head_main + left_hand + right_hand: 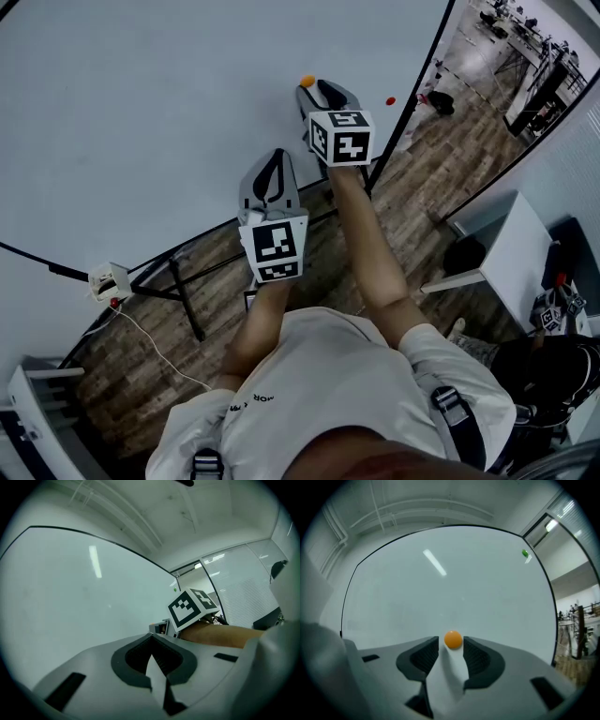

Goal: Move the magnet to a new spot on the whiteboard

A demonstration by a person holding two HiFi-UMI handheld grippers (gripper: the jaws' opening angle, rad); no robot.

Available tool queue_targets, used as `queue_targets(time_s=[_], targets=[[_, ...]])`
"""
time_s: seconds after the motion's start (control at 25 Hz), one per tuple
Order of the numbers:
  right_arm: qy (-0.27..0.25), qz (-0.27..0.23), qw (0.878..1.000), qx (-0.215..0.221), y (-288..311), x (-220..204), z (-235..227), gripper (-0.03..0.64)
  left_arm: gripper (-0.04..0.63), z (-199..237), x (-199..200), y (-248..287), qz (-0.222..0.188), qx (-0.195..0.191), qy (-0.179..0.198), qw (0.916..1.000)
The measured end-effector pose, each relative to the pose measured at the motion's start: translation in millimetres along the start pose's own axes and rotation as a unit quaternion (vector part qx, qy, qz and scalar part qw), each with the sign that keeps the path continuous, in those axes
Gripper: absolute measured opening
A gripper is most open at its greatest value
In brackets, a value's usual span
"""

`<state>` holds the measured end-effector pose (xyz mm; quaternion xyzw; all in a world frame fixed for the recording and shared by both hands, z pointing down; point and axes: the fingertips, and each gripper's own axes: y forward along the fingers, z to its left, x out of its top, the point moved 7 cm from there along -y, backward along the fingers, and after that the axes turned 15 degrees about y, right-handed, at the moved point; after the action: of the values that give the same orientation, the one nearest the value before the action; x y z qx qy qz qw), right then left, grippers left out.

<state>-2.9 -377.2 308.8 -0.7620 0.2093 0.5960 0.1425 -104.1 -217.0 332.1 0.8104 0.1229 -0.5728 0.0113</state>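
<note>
White whiteboard [141, 122] carrying small round magnets: an orange magnet [307, 81], plus a red magnet [391, 98] and a green magnet [525, 553] near its edge

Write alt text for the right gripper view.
An orange magnet sits on the whiteboard, closely flanked by the parted jaw tips of the right gripper. A small green magnet is stuck near the board's upper right edge.

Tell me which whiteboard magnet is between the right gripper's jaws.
The orange magnet, between the jaw tips of the right gripper; the green magnet and red magnet sit apart from it.
</note>
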Motion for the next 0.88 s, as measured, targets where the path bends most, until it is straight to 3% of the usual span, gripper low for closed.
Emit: queue_targets(time_s=[0.88], targets=[[-0.007, -0.002, 1.000, -0.008, 4.2, 3.2, 7.1, 0.142, 0.002, 4.6, -4.0, -7.9, 0.002, 0.004, -0.001, 1.0000]])
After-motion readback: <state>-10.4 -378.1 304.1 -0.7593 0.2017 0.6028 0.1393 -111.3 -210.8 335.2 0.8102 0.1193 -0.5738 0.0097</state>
